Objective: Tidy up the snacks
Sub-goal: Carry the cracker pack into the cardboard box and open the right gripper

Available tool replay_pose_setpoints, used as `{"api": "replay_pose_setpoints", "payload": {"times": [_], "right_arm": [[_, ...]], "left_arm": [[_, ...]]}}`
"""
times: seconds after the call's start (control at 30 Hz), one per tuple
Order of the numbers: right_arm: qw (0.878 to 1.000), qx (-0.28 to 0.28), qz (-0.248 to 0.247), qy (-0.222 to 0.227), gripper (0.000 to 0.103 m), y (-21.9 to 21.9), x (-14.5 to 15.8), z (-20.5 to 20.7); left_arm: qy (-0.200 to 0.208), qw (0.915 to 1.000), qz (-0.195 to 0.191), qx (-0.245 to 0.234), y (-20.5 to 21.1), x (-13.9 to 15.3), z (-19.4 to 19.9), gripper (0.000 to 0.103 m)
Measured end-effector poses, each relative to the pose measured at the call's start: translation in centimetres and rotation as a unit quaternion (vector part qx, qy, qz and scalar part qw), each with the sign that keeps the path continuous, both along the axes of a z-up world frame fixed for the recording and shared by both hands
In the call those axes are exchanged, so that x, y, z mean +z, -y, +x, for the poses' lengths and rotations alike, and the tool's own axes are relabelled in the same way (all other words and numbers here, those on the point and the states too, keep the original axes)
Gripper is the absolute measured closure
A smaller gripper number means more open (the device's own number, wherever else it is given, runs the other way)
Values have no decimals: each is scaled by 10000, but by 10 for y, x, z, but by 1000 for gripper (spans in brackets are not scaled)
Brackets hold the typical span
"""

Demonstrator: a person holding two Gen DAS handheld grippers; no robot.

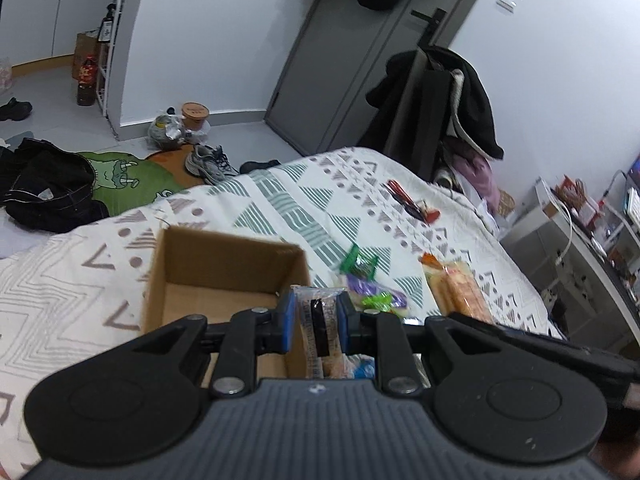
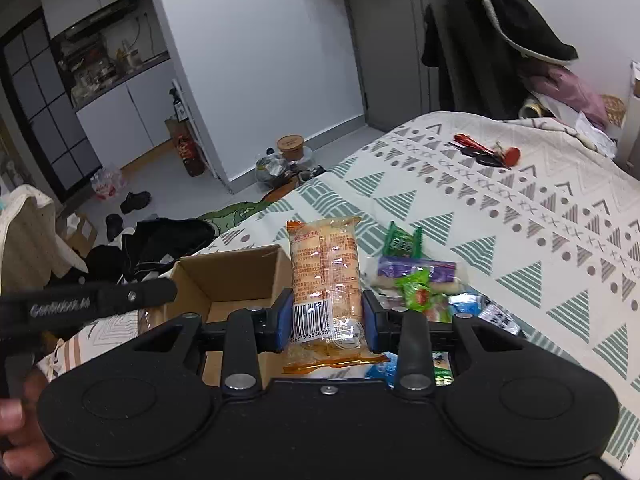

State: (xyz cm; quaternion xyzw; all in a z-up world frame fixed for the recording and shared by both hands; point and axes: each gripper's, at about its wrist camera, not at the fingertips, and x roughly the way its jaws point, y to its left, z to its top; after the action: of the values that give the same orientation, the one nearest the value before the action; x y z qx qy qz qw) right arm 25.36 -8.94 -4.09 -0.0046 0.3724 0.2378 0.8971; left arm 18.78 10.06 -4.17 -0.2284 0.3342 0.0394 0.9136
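Snacks are held in both grippers: the left gripper [image 1: 317, 322] pinches a clear-wrapped dark-striped bar [image 1: 320, 330] over the open brown cardboard box's [image 1: 188, 272] right wall, nearer than the right. The right gripper [image 2: 327, 320] clamps a long orange cracker packet [image 2: 325, 270], its long axis pointing away, just right of the box [image 2: 224, 276]; loose sweets [image 2: 416, 280] lie further right on the patterned bedspread [image 2: 520, 240].

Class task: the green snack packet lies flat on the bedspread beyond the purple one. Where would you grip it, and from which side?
Grip the green snack packet across its narrow middle, coming from above. It lies flat, and the purple packet crowds its near edge.
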Motion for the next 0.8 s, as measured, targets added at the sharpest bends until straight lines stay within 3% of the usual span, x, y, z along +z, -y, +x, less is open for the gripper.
{"api": "replay_pose_setpoints", "payload": {"times": [0.4, 0.57, 0.67, 0.8], "right_arm": [[9972, 749, 56, -46, 69, -73, 8, 9], [9947, 884, 348, -389, 69, -87, -4, 26], [9928, 1004, 453, -475, 66, -92, -10, 33], [9931, 906, 440, -604, 57, -80, -18, 34]], "left_arm": [[-131, 9986, -332, 390, -63, -25, 24, 82], [48, 9983, -277, 507, -74, -24, 33, 81], [38, 9973, -103, 725, -76, -17, 36, 75], [-110, 9957, -36, 916, -80, -14, 35, 52]]}}
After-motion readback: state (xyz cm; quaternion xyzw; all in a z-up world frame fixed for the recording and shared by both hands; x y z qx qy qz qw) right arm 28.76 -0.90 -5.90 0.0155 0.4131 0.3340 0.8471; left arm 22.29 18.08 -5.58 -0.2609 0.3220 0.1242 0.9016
